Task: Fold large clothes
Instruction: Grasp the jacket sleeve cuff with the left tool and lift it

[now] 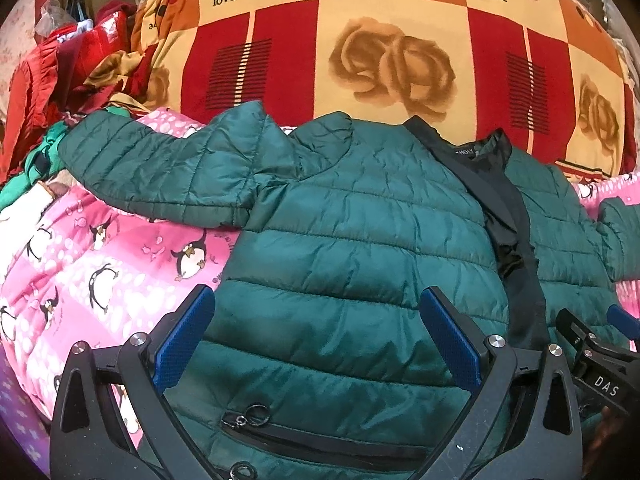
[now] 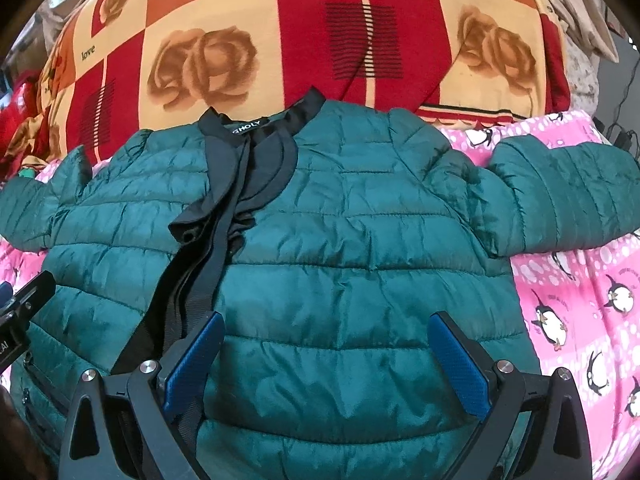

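Pink penguin-print quilt (image 1: 100, 264) covers the bed surface. Behind it, a bulky checked blanket in red, orange and cream (image 1: 380, 40), printed with brown roses and "love". Heap of red clothes (image 1: 52, 76) far left. Black cables (image 2: 624, 120) at right edge. Soft, even light.

Left gripper (image 1: 320, 332) jaws spread wide, blue pads (image 1: 182, 338) angled outward, nothing between them. Right gripper (image 2: 326, 364) same: wide apart, pads (image 2: 460, 364) bare. Both point forward, side by side; the right shows at the left view's right edge, the left at the right view's left edge.
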Available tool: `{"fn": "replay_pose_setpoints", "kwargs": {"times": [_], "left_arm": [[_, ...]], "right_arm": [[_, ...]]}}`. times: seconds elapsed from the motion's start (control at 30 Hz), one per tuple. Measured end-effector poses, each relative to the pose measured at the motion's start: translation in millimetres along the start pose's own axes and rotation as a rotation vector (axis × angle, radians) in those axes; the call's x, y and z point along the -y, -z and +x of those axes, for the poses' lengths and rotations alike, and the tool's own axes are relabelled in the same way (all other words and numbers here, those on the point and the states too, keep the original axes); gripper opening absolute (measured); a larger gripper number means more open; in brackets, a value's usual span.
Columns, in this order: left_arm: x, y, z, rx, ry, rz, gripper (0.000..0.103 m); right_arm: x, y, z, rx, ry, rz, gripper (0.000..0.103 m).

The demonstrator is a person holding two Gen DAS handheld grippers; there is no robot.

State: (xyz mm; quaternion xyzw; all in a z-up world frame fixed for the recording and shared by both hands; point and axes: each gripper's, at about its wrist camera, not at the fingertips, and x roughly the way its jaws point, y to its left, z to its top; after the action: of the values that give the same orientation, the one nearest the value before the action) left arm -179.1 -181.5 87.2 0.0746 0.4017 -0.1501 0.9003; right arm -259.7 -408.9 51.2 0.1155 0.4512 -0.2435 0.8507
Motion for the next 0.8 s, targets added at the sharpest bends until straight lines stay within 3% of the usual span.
{"fn": "replay_pose_setpoints", "kwargs": {"times": [0.13, 0.3, 0.57, 0.8], "left_arm": [[-15, -10, 0, 0.005, -0.018, -0.026, 0.103], [-59, -31, 3, 0.015, -0.057, -0.101, 0.103], [-168, -70, 31, -0.011, -0.199, -0.227, 0.103], [-242, -93, 55, 0.005, -0.312, -0.294, 0.103]], "right_arm": [[-4, -4, 2, -0.001, -0.005, -0.002, 0.101], [-14, -10, 8, -0.004, -0.034, 0.0, 0.101], [-29, -14, 22, -0.029, -0.059, -0.011, 0.101], [-39, -18, 26, -0.04, -0.045, -0.042, 0.101]]}}
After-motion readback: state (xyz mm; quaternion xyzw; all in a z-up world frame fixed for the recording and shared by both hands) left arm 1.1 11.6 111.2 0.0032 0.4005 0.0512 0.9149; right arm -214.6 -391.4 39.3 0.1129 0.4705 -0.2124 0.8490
